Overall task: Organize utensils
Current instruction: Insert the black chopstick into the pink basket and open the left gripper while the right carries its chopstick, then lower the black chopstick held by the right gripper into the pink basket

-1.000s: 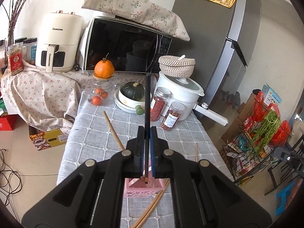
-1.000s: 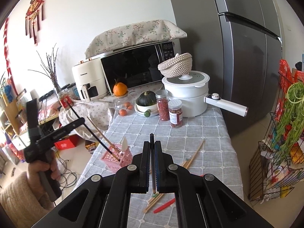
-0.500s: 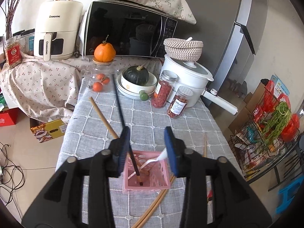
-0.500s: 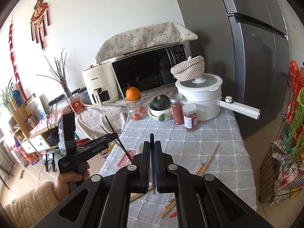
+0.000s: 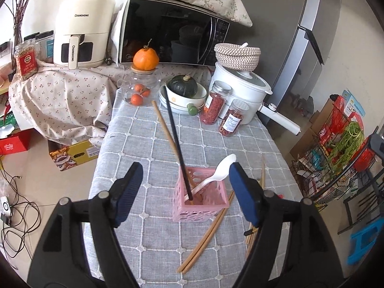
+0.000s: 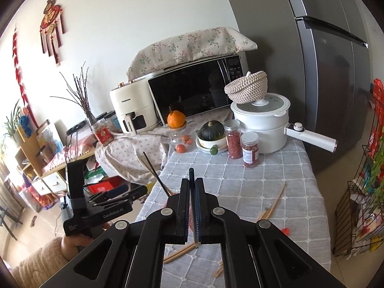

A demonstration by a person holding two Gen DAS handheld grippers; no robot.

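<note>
Grey-checked worktop (image 5: 148,148) carries a pink perforated plastic basket (image 5: 200,204) holding a black chopstick (image 5: 177,141) and white plastic spoon (image 5: 216,175). Left tool (image 5: 186,187) gapes wide, empty. Right tool (image 6: 192,206) pinches a dark slender chopstick (image 6: 191,176).

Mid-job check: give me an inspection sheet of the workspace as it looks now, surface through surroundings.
Surface: grey checked tablecloth.
Job's things: pink basket holds black chopstick, wooden chopstick and white spoon; loose chopsticks lie beside it.
Clutter: two spice jars, squash in bowl, white pot.
Grippers: left gripper open over basket; right gripper shut on a dark stick.
Cables: on floor.
Surroundings: microwave, fridge.
</note>
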